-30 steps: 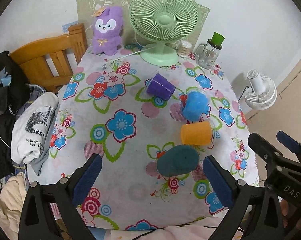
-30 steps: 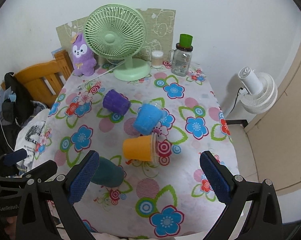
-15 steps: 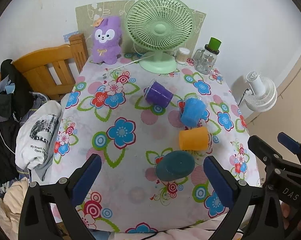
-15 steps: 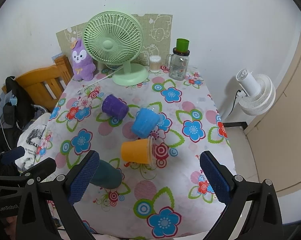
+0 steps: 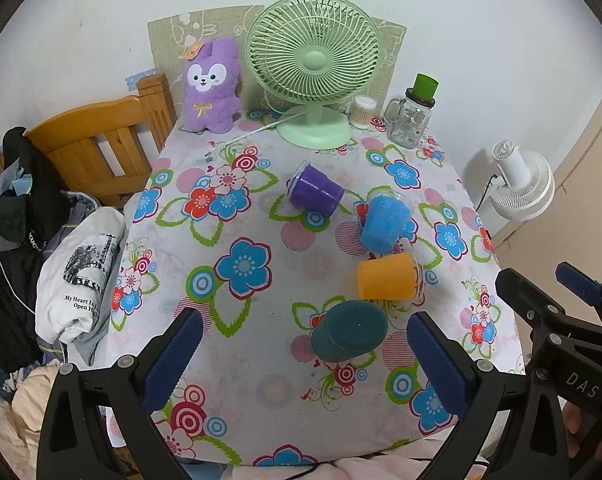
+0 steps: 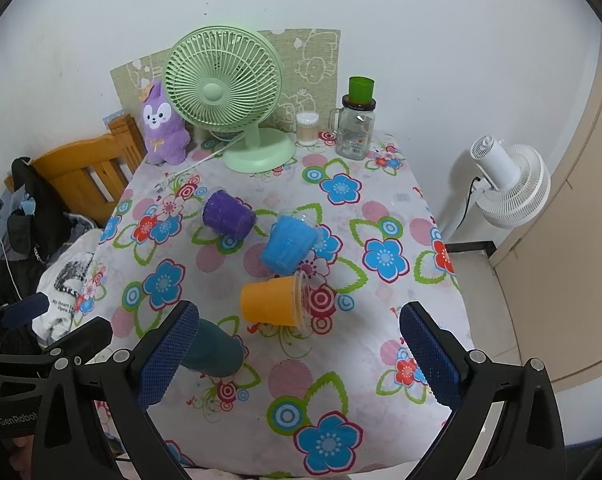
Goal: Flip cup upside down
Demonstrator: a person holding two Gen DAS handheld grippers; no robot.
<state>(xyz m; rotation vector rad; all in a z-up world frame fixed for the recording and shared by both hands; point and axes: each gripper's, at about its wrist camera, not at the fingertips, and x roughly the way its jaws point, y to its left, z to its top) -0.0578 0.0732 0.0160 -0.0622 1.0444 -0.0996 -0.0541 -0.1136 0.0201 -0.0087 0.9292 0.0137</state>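
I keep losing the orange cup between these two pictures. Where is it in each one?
Left wrist view: the orange cup lies on its side, right of centre, above the dark teal cup.
Right wrist view: the orange cup lies just below centre.
Shared landmark: the blue cup lies just behind it.

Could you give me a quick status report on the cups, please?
Both grippers open, empty, above table. Four cups on their sides; teal cup nearest. Nothing blocking.
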